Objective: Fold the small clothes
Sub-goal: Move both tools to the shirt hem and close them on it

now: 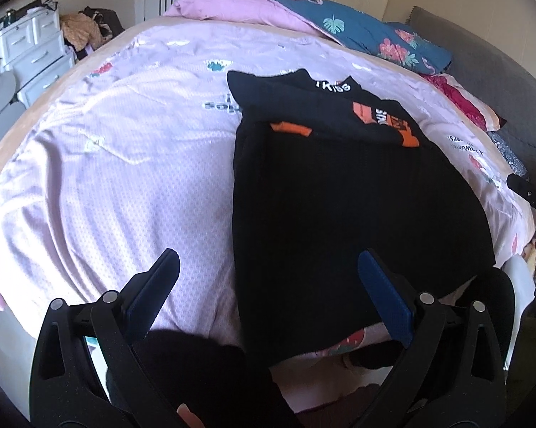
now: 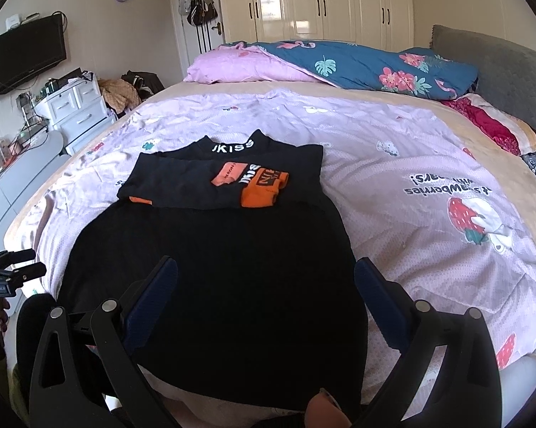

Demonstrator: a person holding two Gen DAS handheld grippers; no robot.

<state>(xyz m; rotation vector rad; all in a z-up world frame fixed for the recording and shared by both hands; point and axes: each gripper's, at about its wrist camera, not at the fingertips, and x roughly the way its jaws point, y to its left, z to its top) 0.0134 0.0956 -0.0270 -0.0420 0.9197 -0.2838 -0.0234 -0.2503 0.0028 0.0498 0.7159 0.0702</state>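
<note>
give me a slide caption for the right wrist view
Open right gripper poised over a black top, sleeves folded across its chest, laid on a lilac bedspread.

1. right gripper (image 2: 266, 271): jaws spread wide, nothing between the pads, held above the near end of the garment.
2. black garment (image 2: 218, 267): lies flat on the lilac bedspread (image 2: 392, 214) ahead of the gripper; sleeves with orange cuffs (image 2: 260, 194) folded across the chest.
3. left gripper (image 2: 14, 267): partly visible at far left, state unclear.
4. folded quilt (image 2: 339, 64): well beyond the garment.
</note>
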